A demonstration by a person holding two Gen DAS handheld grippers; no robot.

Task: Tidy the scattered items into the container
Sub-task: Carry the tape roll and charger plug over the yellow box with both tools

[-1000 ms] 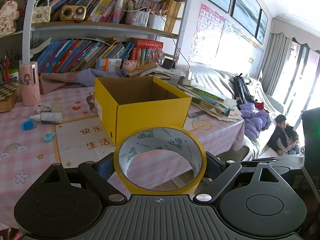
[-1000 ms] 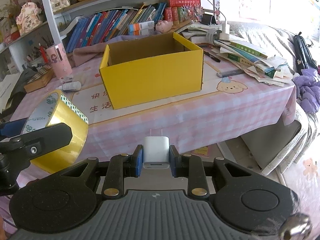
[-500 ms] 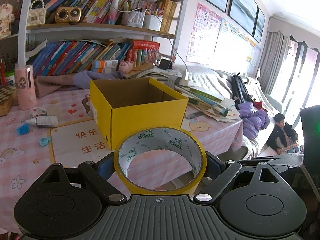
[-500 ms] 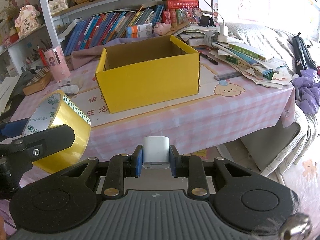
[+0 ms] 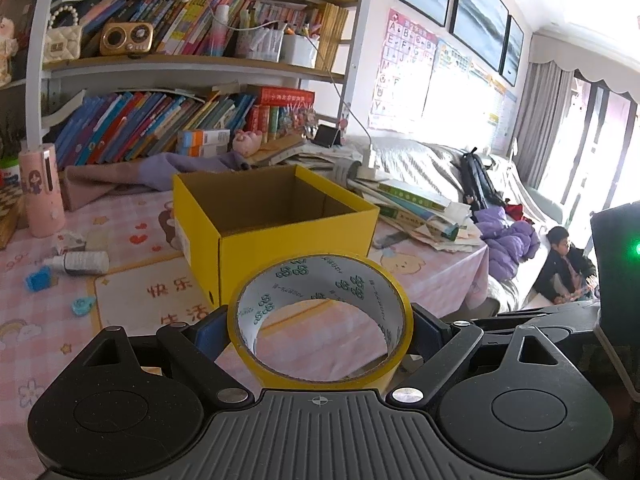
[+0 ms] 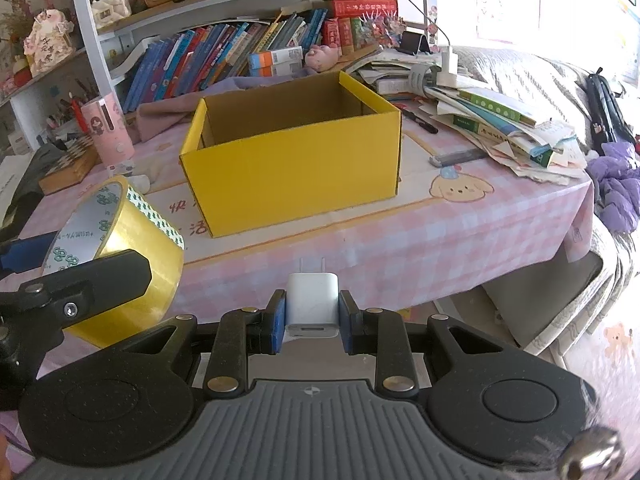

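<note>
An open yellow cardboard box stands on the pink checked tablecloth, nothing visible inside it. My left gripper is shut on a wide roll of yellow tape, held in the air short of the box's near side. That same tape roll and the left gripper show at the left of the right wrist view. My right gripper is shut on a small white plug charger, prongs pointing forward, in front of the table edge.
Left of the box lie a white bottle, a blue piece and a small teal piece. A pink cup stands near a full bookshelf. Stacked books crowd the table's right end. A person sits far right.
The box sits slightly nearer and more central in both views; the grips on the tape roll and the charger are unchanged.
</note>
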